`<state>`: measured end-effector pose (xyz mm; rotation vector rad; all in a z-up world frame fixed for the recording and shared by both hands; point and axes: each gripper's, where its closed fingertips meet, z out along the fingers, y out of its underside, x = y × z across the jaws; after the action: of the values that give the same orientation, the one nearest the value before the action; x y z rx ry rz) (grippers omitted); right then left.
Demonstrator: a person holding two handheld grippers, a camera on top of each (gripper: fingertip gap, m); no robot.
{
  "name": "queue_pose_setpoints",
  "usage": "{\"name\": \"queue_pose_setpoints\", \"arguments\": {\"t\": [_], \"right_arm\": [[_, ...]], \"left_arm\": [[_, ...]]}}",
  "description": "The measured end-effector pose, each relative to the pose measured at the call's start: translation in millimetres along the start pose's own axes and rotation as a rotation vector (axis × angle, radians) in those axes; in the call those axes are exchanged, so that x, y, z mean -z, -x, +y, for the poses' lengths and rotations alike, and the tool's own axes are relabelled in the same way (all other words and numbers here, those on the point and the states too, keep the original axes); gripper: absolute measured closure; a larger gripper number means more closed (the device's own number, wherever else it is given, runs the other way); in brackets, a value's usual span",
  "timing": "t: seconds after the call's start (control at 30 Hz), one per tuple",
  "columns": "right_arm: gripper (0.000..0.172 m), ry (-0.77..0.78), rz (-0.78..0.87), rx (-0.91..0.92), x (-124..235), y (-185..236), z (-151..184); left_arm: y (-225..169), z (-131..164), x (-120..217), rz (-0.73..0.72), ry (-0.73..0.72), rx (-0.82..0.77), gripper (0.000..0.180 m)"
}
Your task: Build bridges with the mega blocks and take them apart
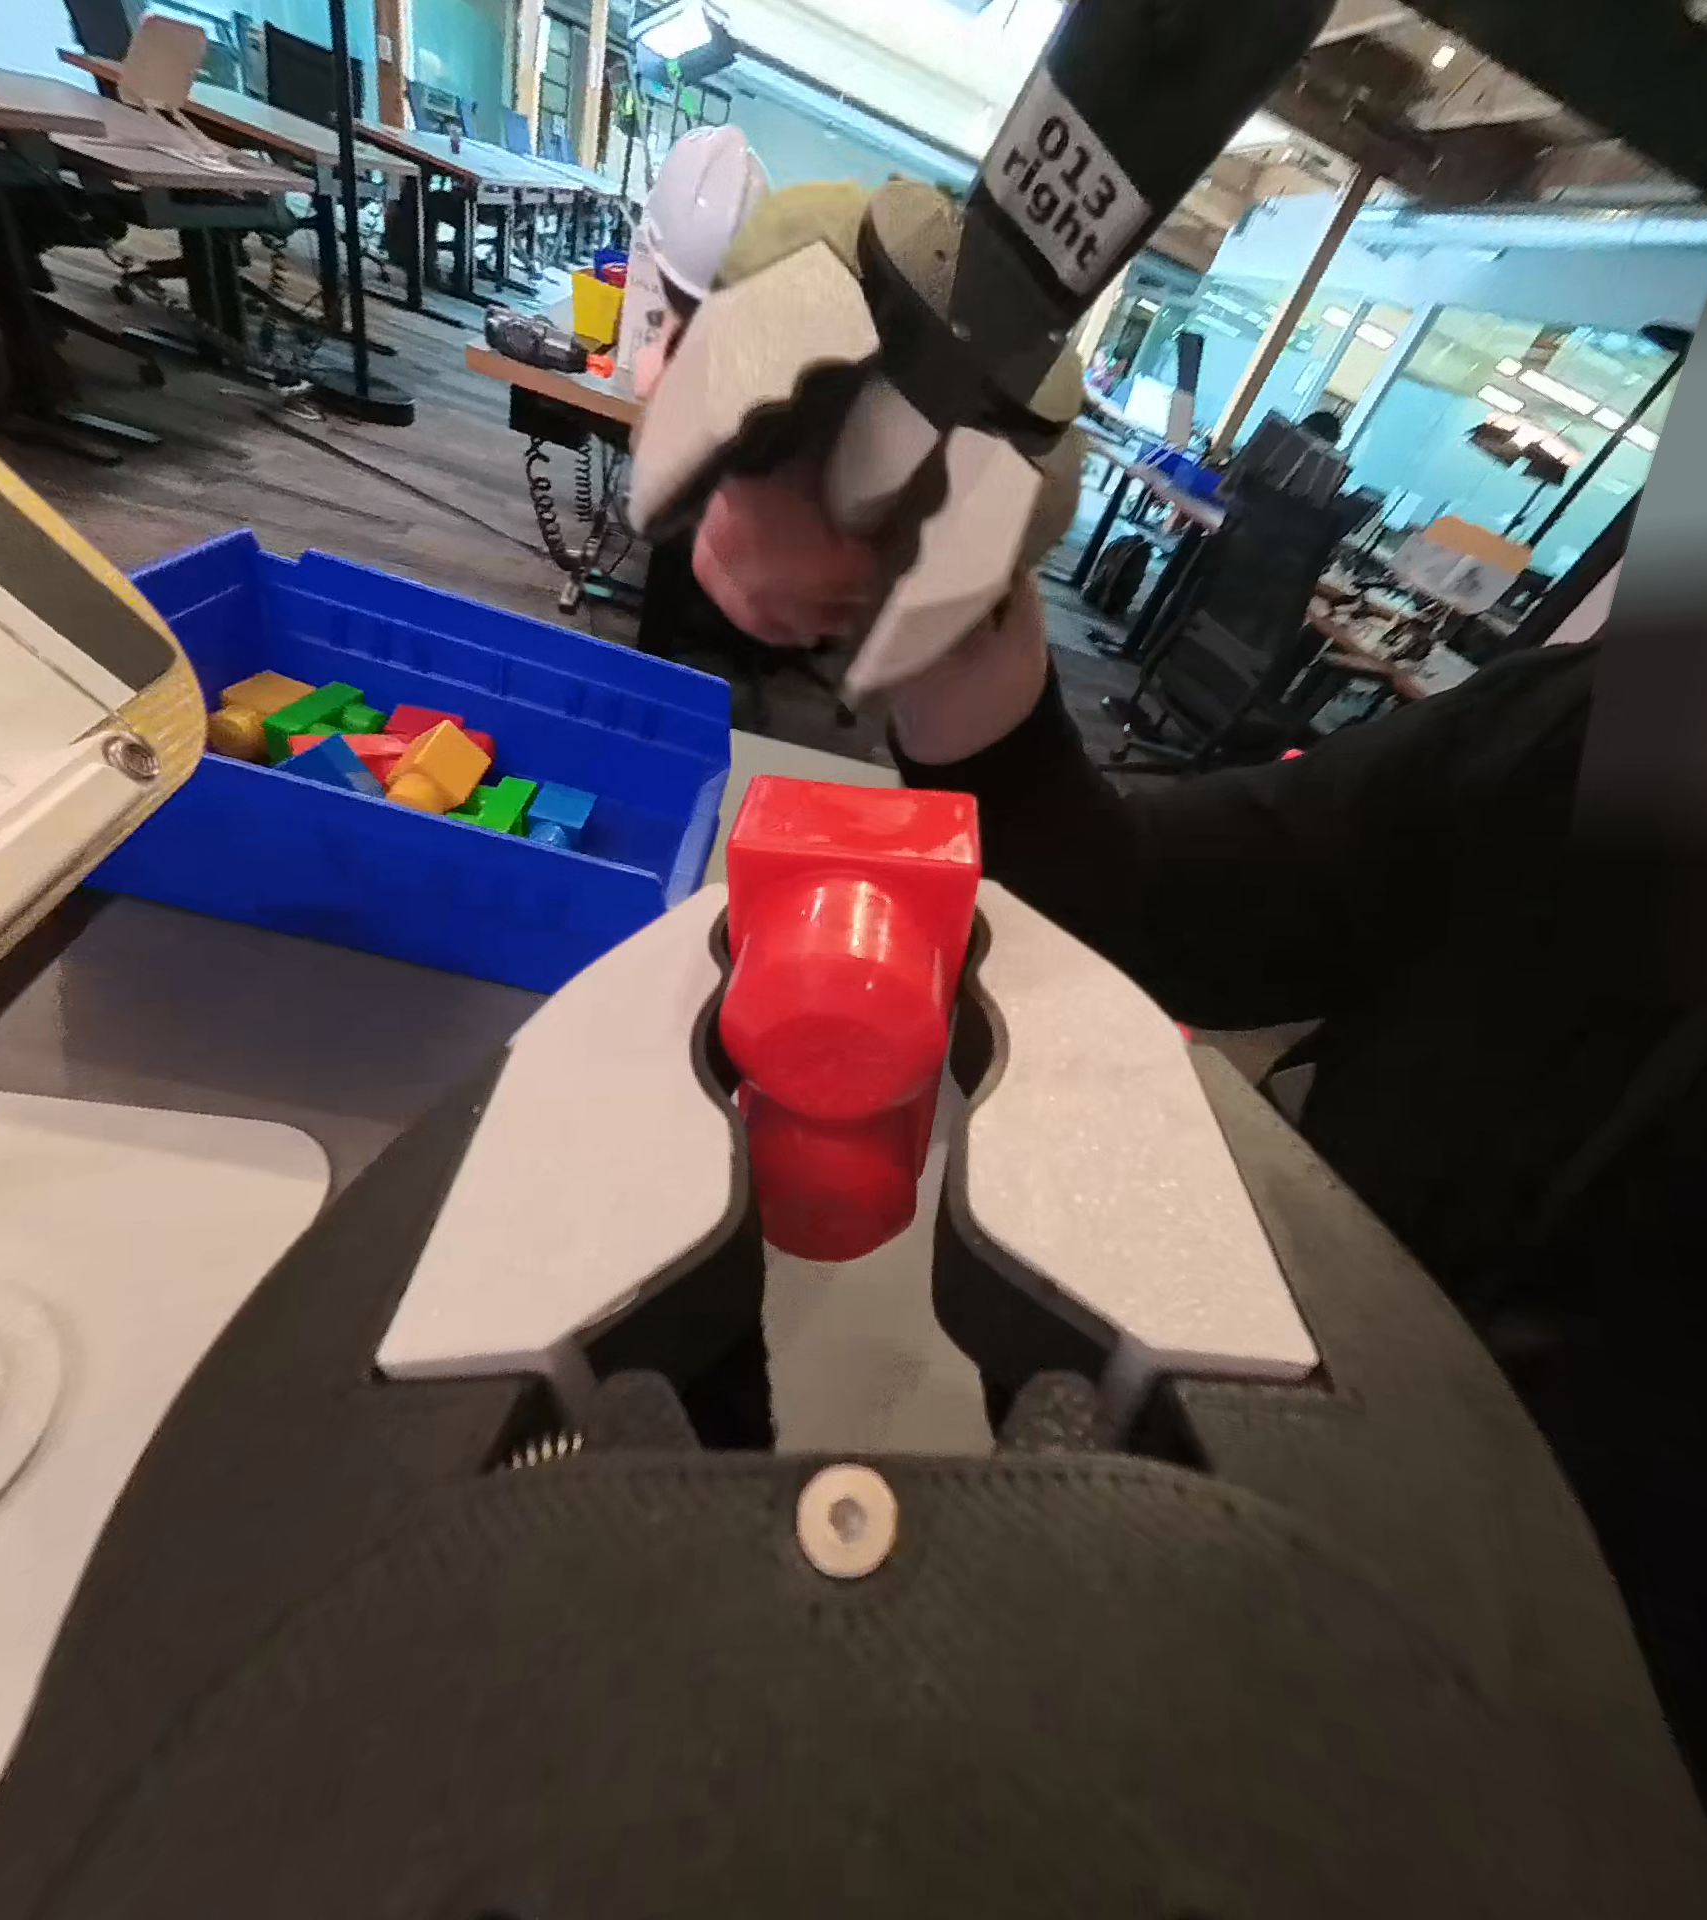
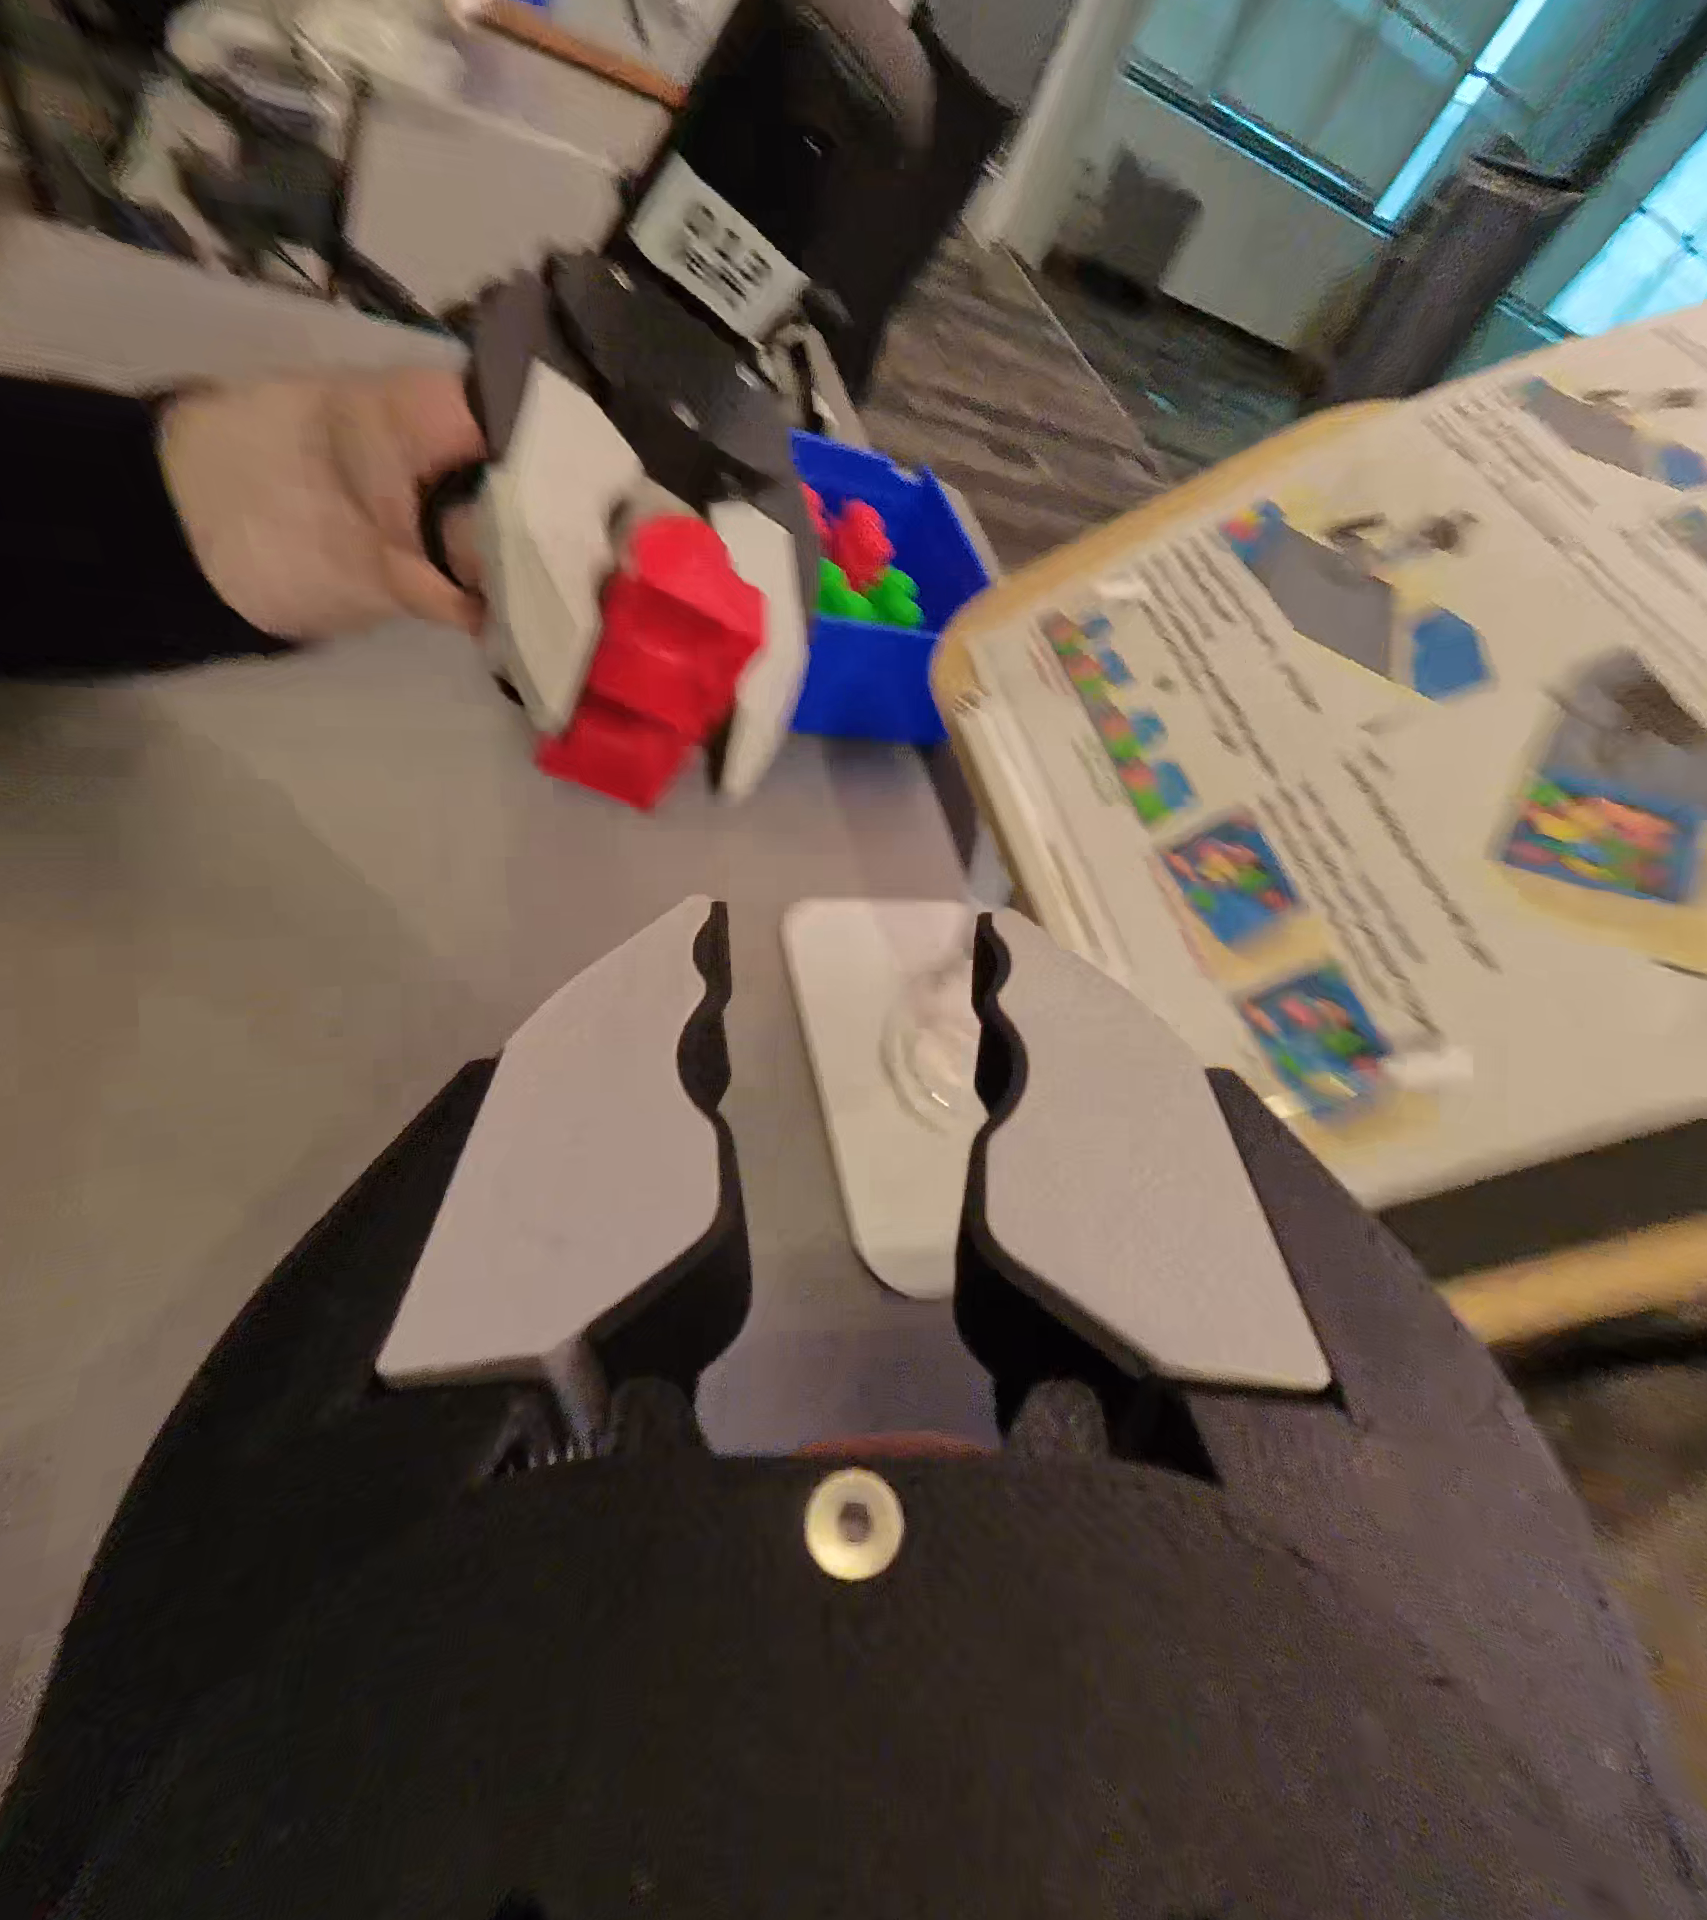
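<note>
- Clamping a stack of red blocks [image 1: 844, 997], the left gripper [image 1: 847, 997] has both pads pressed against the stack's sides; the studs point back toward the camera.
- Seen from the right wrist view, that red stack [image 2: 667, 665] sits up off the grey table [image 2: 205, 935], with a hand [image 2: 309, 509] in a dark sleeve gripping the tool behind it.
- Standing apart with nothing between them, the fingers of the right gripper [image 2: 849, 997] frame only bare table and a white stand base [image 2: 880, 1101].
- From the left wrist view, the right gripper [image 1: 807, 540] hangs above and beyond the red stack, fingers spread.
- Left of and beyond the red stack lies a blue bin [image 1: 392, 831] with loose yellow, green, red and blue blocks [image 1: 413, 758] inside.
- Nearer than the bin, on the same side of the red stack, a printed instruction sheet [image 2: 1400, 779] leans on the white stand.
</note>
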<state>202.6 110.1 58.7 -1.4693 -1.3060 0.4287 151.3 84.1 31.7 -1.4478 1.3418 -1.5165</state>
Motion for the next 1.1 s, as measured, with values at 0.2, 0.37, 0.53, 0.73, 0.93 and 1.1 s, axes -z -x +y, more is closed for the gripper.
{"name": "queue_pose_setpoints", "arguments": {"t": [0.2,0.37,0.53,0.73,0.93,1.1], "right_arm": [[0.125,-0.188,-0.22,-0.201,-38,39,-29],[0.129,-0.203,-0.303,-0.269,-54,52,-26],[0.136,-0.241,-0.321,-0.272,-57,54,-28],[0.136,-0.312,-0.265,-0.233,-39,45,-44],[0.136,-0.233,0.045,-0.187,25,-33,-18],[0.136,0.167,0.384,-0.23,78,-113,86]], "left_arm": [[4,10,-11,-0.126,0.109,-0.137,0.143],[4,19,-17,-0.189,0.201,-0.23,0.144],[5,19,-17,-0.207,0.209,-0.246,0.144],[6,14,-12,-0.248,0.208,-0.283,0.121],[12,4,21,-0.319,0.218,-0.298,0.139],[22,-7,63,-0.414,0.201,-0.304,0.164]]}}
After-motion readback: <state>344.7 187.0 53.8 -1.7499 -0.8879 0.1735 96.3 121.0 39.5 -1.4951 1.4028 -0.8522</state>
